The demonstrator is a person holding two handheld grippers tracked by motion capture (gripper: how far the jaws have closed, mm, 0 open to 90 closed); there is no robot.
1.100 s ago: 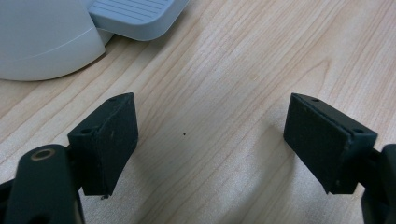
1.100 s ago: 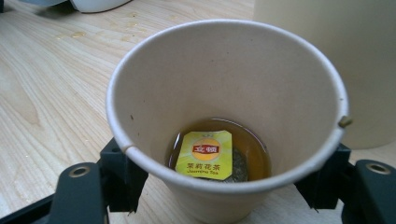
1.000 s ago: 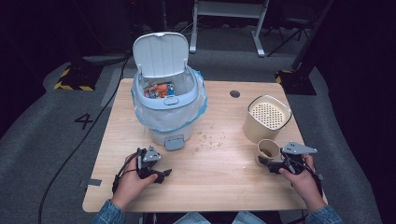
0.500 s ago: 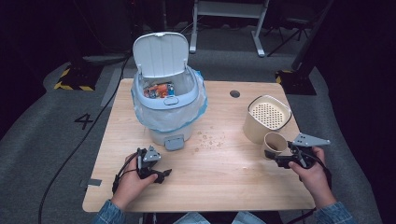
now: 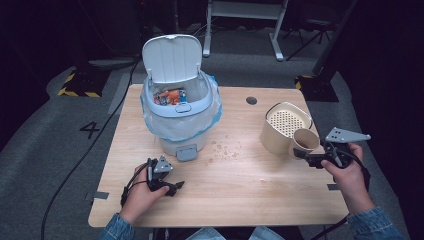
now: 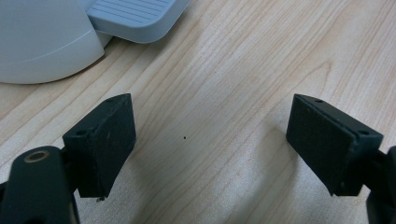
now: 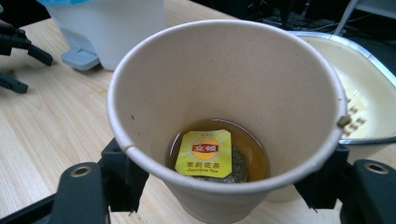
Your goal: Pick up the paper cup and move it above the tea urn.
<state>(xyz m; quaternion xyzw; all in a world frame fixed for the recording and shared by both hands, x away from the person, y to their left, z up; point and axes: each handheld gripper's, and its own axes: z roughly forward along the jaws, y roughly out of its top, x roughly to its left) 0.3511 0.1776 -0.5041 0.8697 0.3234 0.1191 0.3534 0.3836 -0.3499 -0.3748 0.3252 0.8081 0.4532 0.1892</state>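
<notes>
Two grippers show in the high view: the left gripper [image 5: 172, 186] rests low on the table [image 5: 250, 200] before the open bin [image 5: 180, 117], whose contents are too small to identify; the right gripper [image 5: 300, 152] holds a paper cup [image 5: 305, 141] beside the beige strainer bucket [image 5: 282, 127]. In the left gripper view, the jaws stand wide apart over bare wood, the bin's pedal [image 6: 135, 18] cut off. In the right gripper view, both jaws, having just closed further, clamp the cup, which holds brown tea and a yellow-tagged teabag [image 7: 205, 154].
</notes>
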